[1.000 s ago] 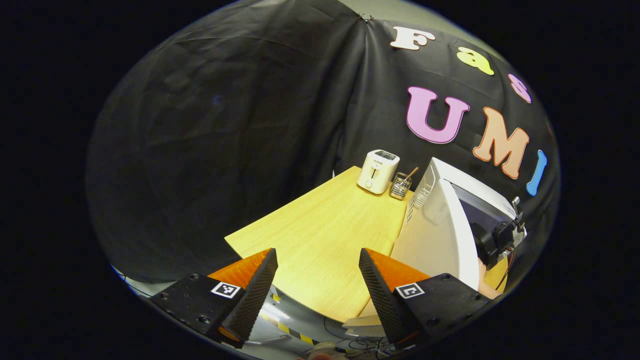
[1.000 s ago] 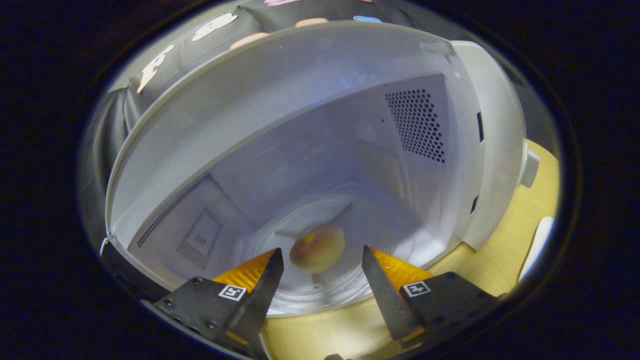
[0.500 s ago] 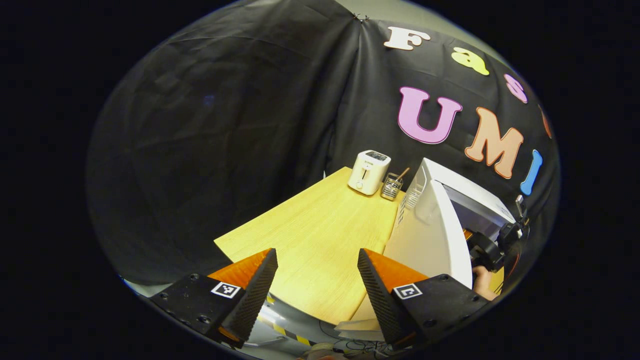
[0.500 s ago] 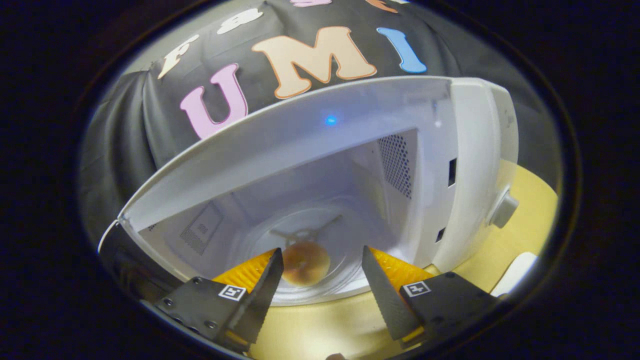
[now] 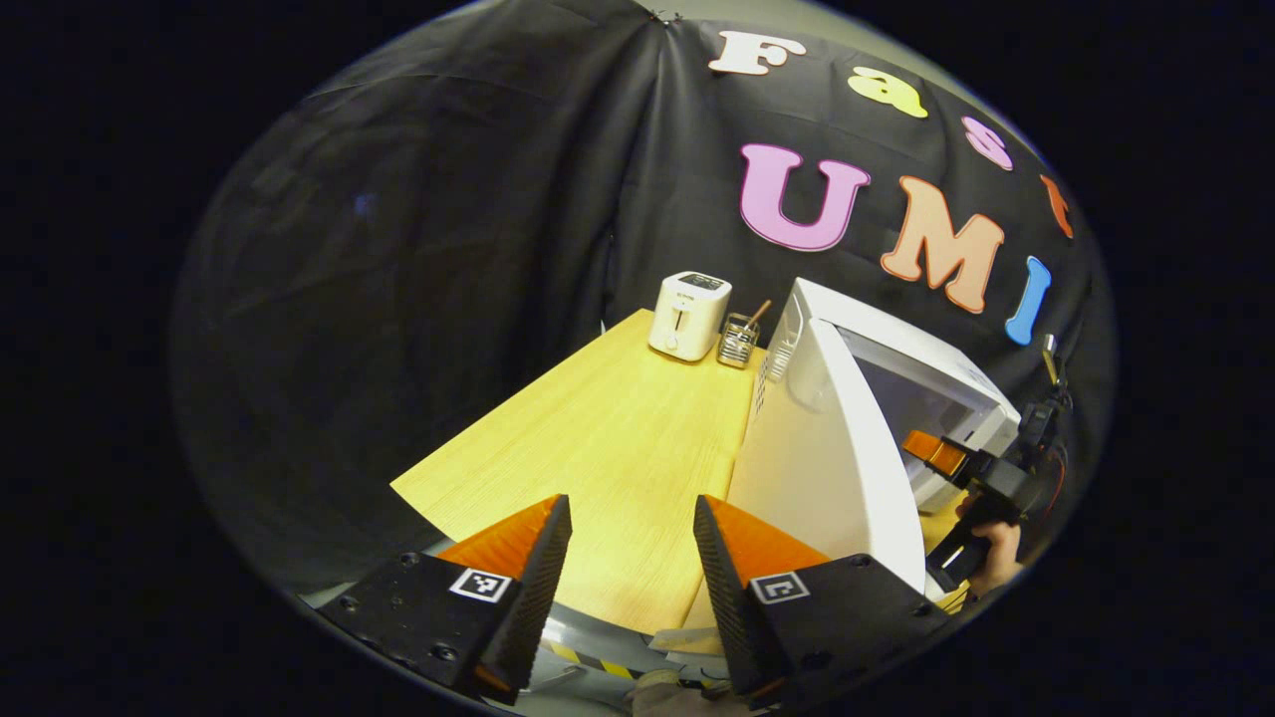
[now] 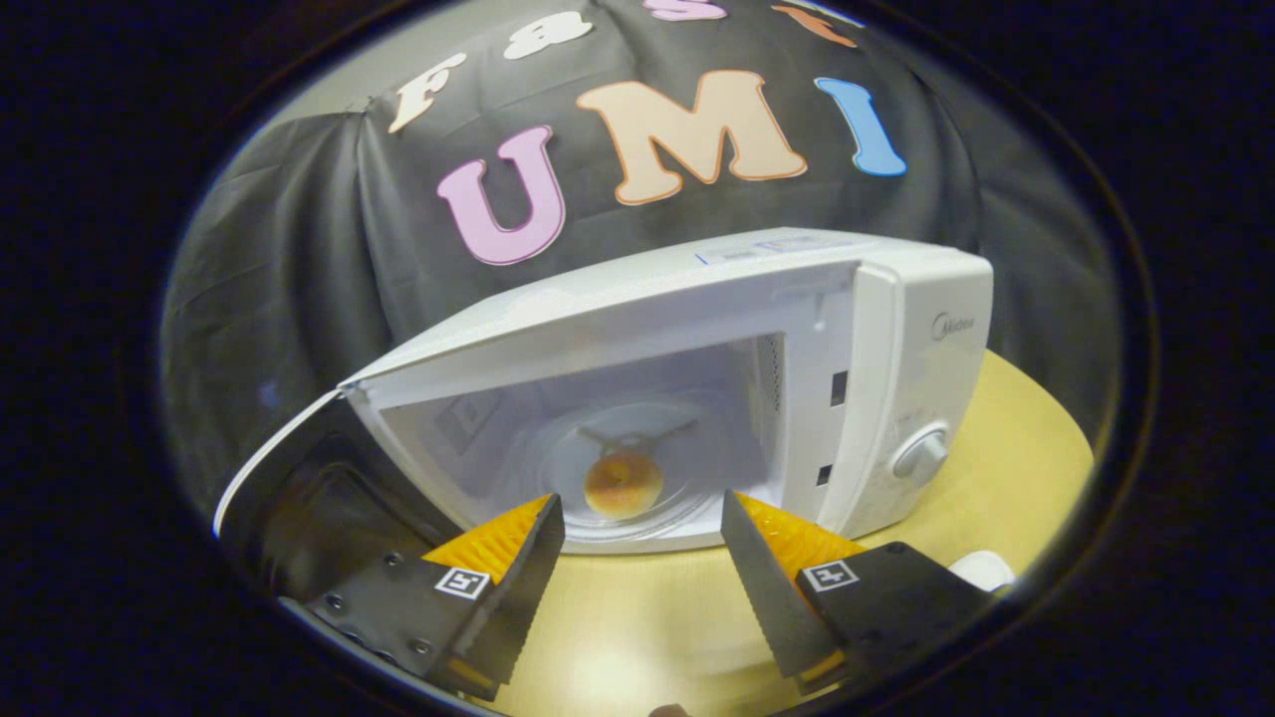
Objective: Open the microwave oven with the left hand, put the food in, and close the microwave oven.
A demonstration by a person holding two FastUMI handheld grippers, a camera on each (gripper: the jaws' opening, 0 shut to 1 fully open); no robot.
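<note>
The food (image 6: 623, 482), a small round piece, sits on the glass turntable (image 6: 637, 460) inside the microwave oven (image 6: 896, 329), near the middle of the cavity. It rests there free of any grip. The right hand-held gripper (image 6: 642, 558) hangs outside the cavity over the front part of the table (image 6: 1026, 438), its fingers spread apart with nothing between them; that suits a delivery judged finished, with the way clear for the door. The door (image 6: 299, 478) stands swung wide on the oven's left side, so closing it looks like the step left to do.

The left hand-held gripper (image 5: 630, 568) is also spread and empty, held over the table's near edge beside the door's white outer face (image 5: 827, 458), well placed to push that face shut.

The right gripper view gives the cavity, the food and the oven's dial. The left gripper view, looking from the side, gives instead the door's outer face, a toaster (image 5: 689, 315) and a wire holder (image 5: 738, 339) at the table's far edge, and the other hand-held gripper with the hand (image 5: 991, 558) holding it in front of the opening.
</note>
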